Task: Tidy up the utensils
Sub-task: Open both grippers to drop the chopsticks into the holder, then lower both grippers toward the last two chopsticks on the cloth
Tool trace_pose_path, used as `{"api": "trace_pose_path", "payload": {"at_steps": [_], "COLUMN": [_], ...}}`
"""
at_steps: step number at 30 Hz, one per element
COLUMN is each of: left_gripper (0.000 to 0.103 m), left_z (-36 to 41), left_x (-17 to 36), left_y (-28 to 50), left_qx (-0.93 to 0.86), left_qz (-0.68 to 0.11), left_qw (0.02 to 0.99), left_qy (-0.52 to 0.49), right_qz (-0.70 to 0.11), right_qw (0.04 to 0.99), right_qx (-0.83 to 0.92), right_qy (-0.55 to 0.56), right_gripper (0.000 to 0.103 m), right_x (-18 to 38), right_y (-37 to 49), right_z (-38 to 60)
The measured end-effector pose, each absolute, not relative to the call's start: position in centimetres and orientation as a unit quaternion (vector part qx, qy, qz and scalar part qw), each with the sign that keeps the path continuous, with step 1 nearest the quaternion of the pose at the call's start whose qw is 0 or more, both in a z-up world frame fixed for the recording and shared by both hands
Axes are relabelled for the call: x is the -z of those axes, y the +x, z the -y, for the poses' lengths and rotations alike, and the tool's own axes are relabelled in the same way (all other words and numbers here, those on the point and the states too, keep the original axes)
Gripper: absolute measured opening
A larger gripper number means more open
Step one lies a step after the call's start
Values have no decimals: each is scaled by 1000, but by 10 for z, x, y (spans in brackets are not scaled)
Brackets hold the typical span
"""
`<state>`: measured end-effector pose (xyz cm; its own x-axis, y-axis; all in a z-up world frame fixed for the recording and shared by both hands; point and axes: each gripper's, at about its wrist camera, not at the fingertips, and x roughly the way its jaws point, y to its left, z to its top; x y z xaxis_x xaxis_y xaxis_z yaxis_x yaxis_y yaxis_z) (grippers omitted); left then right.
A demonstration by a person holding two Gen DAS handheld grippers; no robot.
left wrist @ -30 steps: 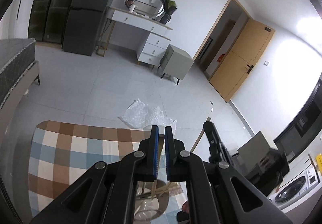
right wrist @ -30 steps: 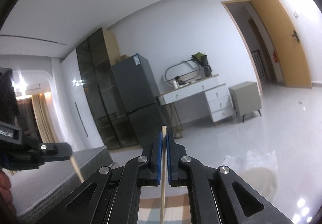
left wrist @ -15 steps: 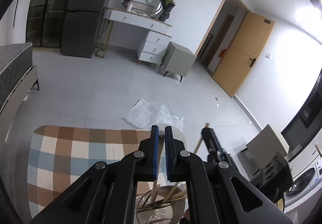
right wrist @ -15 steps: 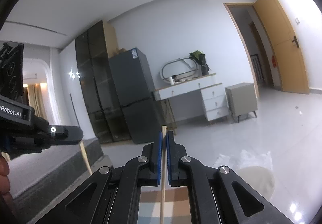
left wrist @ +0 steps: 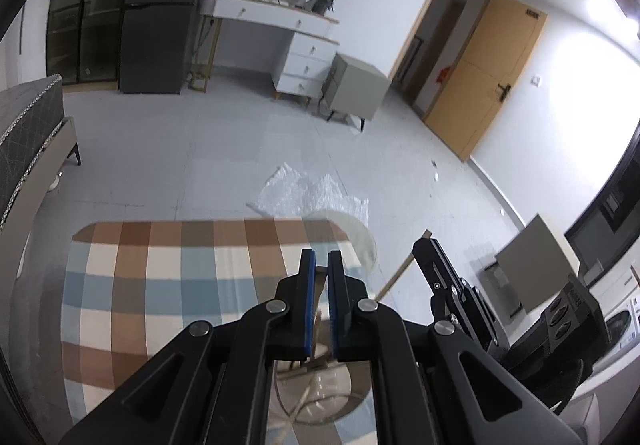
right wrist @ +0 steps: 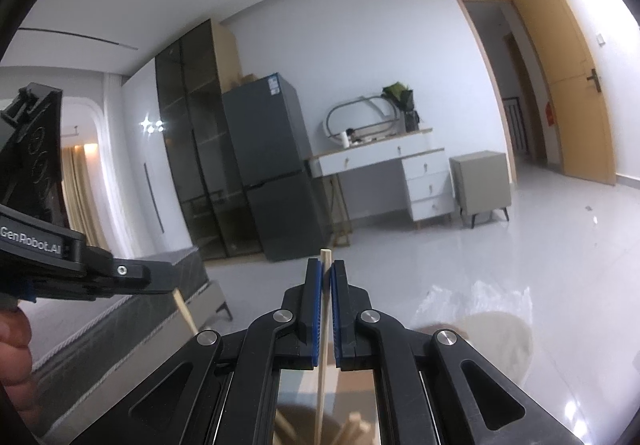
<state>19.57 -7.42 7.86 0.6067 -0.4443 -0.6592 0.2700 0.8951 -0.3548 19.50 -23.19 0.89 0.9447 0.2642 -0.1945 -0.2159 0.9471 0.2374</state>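
Inspector: Report, largest first.
Operator: I see a checked tablecloth [left wrist: 168,285] and a glass cup [left wrist: 320,393] holding chopsticks. My right gripper [right wrist: 325,277] clamps one chopstick [right wrist: 322,333] upright; my left gripper [left wrist: 319,265] pinches another chopstick [left wrist: 318,319] above the cup.

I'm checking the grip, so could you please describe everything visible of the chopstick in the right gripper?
The chopstick is a thin, pale, wooden-looking stick with a squared top end. It stands nearly upright, clamped between the blue pads of the right gripper, its top poking just above them. Its lower part runs down toward a glass container holding more sticks.
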Motion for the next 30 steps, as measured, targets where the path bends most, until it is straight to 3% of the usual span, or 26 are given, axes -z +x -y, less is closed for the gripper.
{"api": "trace_pose_path", "payload": {"at_steps": [13,16,18,22,27,30], "left_gripper": [4,26,46,58,71,77], "left_z": [97,89,80,68,58,51], "left_x": [-62,-70,-78,-99,-119,-127], "left_y": [181,172,163,134,93,71], "left_qx": [208,190,167,161,135,120], "left_qz": [-477,-475,-461,-433,-403,-382], "left_qw": [852,857,869,884,903,914], "left_qy": [-61,-62,-69,-75,-68,-62], "right_qz": [-219,-229,-230,-222,-211,-206], "right_qw": [958,957,957,960,961,960], "right_qx": [-174,-164,-160,-151,-157,-171], "right_qy": [70,64,74,78,81,77], "right_gripper": [7,9,26,28,45,47], "right_x": [2,1,-1,-9,-22,-28], "right_y": [169,156,144,116,87,73], "right_z": [227,233,242,254,252,245]}}
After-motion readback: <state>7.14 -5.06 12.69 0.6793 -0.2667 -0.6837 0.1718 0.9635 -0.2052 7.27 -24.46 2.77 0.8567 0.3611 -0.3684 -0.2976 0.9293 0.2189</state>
